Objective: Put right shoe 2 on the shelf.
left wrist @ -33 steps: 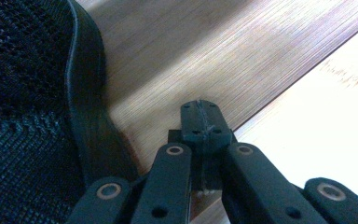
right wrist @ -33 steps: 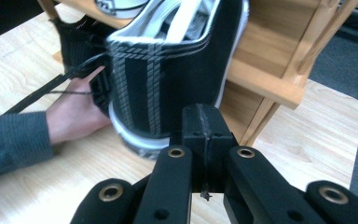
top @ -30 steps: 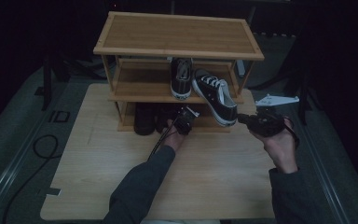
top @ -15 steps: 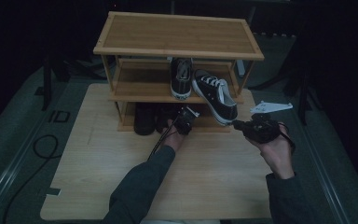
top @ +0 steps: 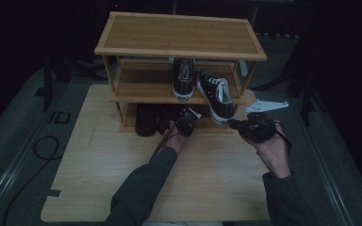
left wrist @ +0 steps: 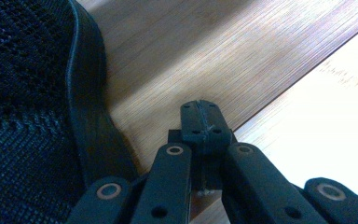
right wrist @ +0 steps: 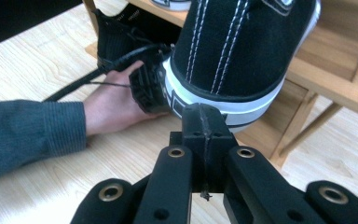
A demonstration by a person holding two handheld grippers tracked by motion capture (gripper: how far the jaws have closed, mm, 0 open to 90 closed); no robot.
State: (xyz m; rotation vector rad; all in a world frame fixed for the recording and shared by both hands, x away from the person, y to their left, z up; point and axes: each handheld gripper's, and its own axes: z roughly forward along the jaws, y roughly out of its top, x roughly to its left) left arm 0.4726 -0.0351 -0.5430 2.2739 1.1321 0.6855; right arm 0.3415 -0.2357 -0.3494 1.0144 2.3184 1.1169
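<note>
Step as I judge it: approaching shoes on rack [top: 179,52]. Left claw [left wrist: 200,114] together, empty, beside dark shoe [left wrist: 32,93] on bottom shelf. Right claw [right wrist: 203,122] together, at sneaker [right wrist: 242,46] heel. Next move calls for parting jaws before any grip.

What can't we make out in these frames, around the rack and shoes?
- High view: dark shoes under the rack sit in shadow; number and type unclear.
- High view: left gripper tip is too small and dark to show any contact.
- Left gripper view: mesh shoe cut off by the edge.
- Right gripper view: sneaker top cropped.
</note>
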